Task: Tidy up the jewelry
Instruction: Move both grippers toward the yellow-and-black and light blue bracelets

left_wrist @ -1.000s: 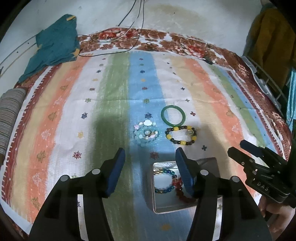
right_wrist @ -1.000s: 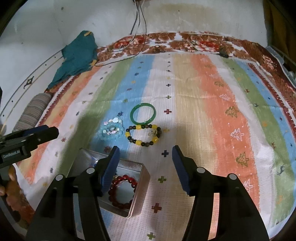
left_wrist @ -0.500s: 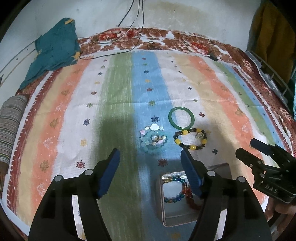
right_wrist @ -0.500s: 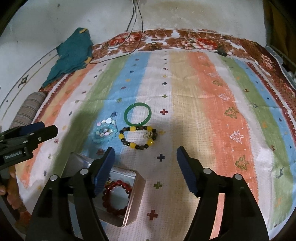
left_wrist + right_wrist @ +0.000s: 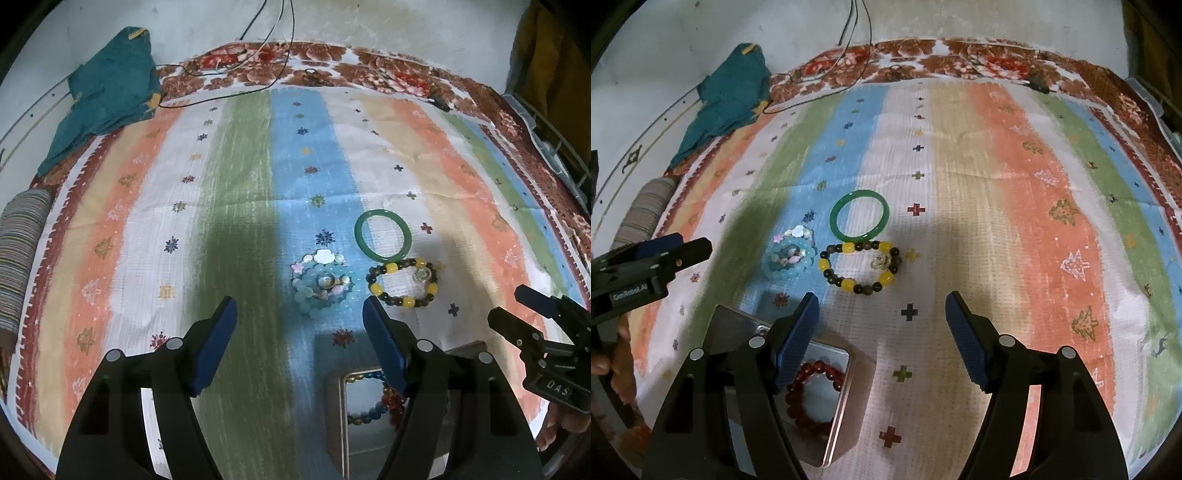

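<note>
Both the left gripper (image 5: 299, 314) and the right gripper (image 5: 881, 308) hung released and empty above the cloth (image 5: 997, 206), the bangle (image 5: 859, 215) just beyond the tin (image 5: 849, 402).

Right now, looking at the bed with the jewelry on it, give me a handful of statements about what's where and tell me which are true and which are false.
1. The green bangle lies loose on the striped cloth. True.
2. The red bead bracelet is outside the metal tin. False: it lies inside the tin.
3. The right gripper is open and holds nothing. True.
4. The left gripper is shut on the light blue bead bracelet. False: it is open, and the bracelet lies on the cloth beyond its fingertips.
5. The yellow and dark bead bracelet lies on the near side of the green bangle. True.
</note>
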`<action>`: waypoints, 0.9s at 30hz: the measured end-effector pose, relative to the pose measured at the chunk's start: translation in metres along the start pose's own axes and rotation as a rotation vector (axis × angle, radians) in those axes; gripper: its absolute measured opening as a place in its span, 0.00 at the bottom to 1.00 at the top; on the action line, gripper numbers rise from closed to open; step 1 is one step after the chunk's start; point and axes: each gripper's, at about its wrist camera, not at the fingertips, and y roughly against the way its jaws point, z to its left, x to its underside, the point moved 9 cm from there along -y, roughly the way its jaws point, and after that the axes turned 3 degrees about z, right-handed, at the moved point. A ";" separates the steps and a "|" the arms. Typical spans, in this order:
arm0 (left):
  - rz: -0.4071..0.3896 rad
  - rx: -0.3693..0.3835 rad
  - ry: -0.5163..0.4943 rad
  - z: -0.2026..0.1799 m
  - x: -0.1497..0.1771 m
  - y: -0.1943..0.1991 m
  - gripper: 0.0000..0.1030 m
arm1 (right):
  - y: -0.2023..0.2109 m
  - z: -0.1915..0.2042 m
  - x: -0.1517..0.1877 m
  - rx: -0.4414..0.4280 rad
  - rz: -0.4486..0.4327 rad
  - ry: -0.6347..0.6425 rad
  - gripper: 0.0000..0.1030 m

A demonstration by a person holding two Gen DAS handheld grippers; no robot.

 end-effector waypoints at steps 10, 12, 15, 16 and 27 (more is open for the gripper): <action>0.051 -0.002 0.019 0.007 -0.001 -0.023 0.68 | -0.021 -0.002 -0.003 0.000 0.043 -0.003 0.69; 0.062 -0.008 0.016 0.007 -0.001 -0.029 0.68 | -0.027 -0.003 -0.003 0.003 0.054 -0.003 0.69; 0.075 -0.013 0.010 0.009 -0.001 -0.037 0.68 | -0.034 -0.005 -0.003 0.004 0.067 -0.006 0.69; 0.078 -0.014 0.009 0.009 -0.001 -0.039 0.68 | -0.036 -0.005 -0.004 0.006 0.070 -0.007 0.69; 0.118 -0.027 -0.021 0.007 -0.001 -0.062 0.68 | -0.052 -0.007 -0.008 0.013 0.093 -0.012 0.69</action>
